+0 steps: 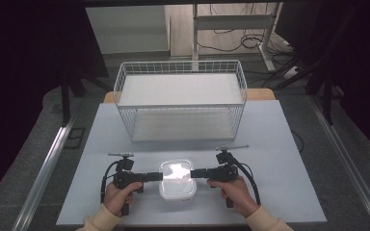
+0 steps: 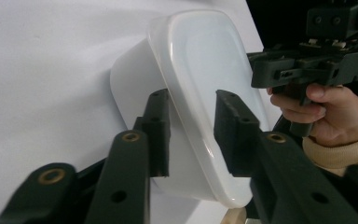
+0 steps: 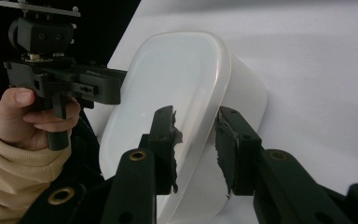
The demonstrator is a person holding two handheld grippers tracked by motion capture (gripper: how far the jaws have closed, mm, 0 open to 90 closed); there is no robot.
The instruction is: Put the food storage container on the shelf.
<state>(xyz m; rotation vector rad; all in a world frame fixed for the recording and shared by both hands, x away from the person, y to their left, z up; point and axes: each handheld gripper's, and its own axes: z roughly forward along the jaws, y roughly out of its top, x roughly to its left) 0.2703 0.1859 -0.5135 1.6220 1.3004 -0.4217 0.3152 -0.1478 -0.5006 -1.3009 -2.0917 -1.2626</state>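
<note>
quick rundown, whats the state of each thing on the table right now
white container: lid on, upright on the table, between the two grippers
left gripper: jaws straddle the container's lid rim, contact unclear
right gripper: jaws straddle the opposite lid rim, contact unclear
wire basket: empty, upright, behind the container

In the left gripper view the box has its lower rim hidden behind the black jaws. Whether the pads press its lid cannot be told. The table loses its near edge at the bottom of the high view.
</note>
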